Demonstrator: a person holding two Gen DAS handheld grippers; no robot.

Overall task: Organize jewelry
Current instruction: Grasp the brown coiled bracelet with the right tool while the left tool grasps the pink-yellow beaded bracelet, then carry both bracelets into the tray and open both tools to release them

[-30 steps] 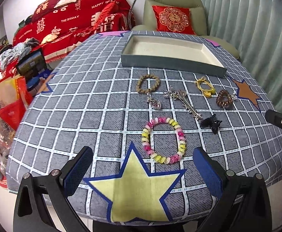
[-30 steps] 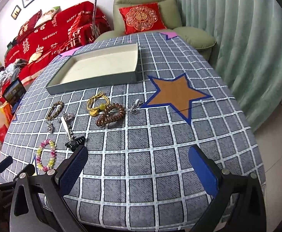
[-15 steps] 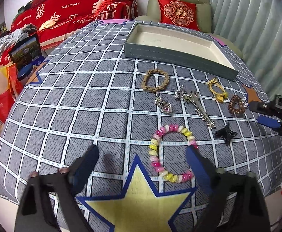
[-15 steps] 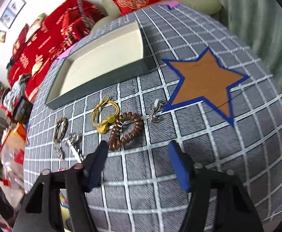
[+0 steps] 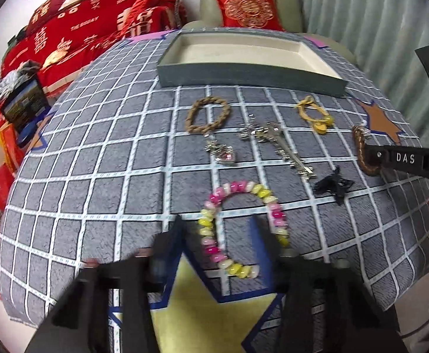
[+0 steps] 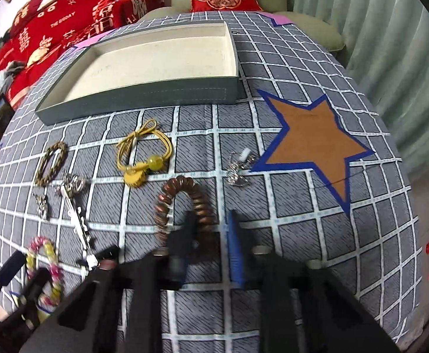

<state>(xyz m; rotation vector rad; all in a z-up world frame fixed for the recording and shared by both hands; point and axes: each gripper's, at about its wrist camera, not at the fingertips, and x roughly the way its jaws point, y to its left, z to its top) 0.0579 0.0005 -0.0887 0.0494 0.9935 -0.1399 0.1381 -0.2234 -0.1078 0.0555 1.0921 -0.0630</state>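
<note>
My left gripper point(image 5: 218, 244) is down on the table with its jaws narrowed around the left side of a pink and yellow bead bracelet point(image 5: 242, 226); the fingers are blurred and I cannot tell if they touch it. My right gripper point(image 6: 211, 235) has its jaws narrowed around the right side of a brown spiral hair tie point(image 6: 185, 203), a gap still showing. A shallow grey tray point(image 6: 143, 95) with a cream inside stands empty at the back, also in the left view point(image 5: 243, 75).
On the checked cloth lie a braided brown bracelet point(image 5: 208, 113), a heart charm point(image 5: 223, 151), a long silver clip point(image 5: 282, 147), a yellow cord tie point(image 6: 143, 154), a black claw clip point(image 5: 333, 186) and a small silver piece point(image 6: 239, 167). Sofa and armchair stand behind.
Both grippers moved forward and down to the table and their jaws narrowed, the left around the bead bracelet, the right around the spiral hair tie.
</note>
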